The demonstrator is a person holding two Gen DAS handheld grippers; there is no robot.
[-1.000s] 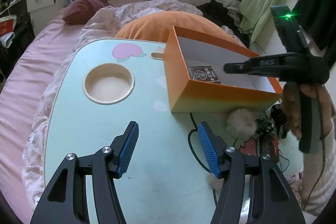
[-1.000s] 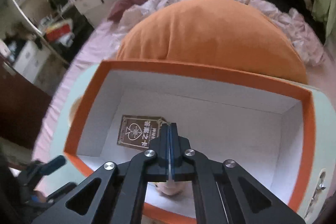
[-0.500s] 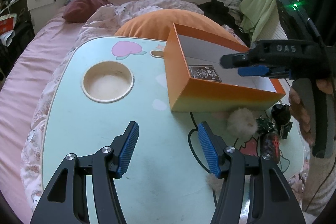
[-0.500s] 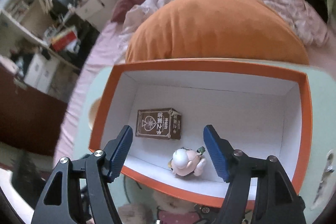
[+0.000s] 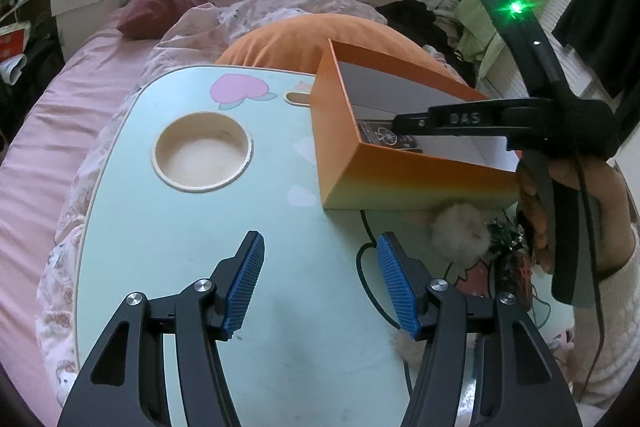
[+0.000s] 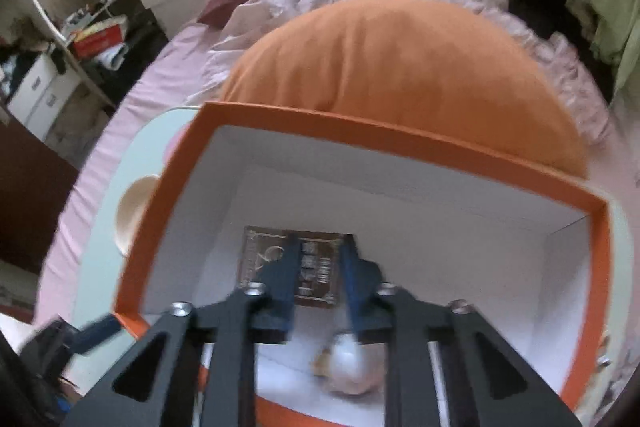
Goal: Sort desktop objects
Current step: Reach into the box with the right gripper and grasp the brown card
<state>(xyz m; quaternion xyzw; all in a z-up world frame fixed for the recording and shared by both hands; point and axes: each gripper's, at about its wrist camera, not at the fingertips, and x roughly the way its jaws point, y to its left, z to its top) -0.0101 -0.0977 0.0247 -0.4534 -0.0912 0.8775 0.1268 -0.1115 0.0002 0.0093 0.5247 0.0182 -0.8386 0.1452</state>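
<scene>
Orange box sits at desk far-right, used as the sorting bin. Card deck lies flat on its white floor; small pale figurine near the front wall, blurred. Right claw above the box interior, fingers partly apart, gripping nothing, likely done dropping the figurine. Left claw hovers over bare desk, wide open, empty, parked out of the way. Unsorted: white fluffy pompom and dark red trinket just outside box front wall, probably next picks.
</scene>
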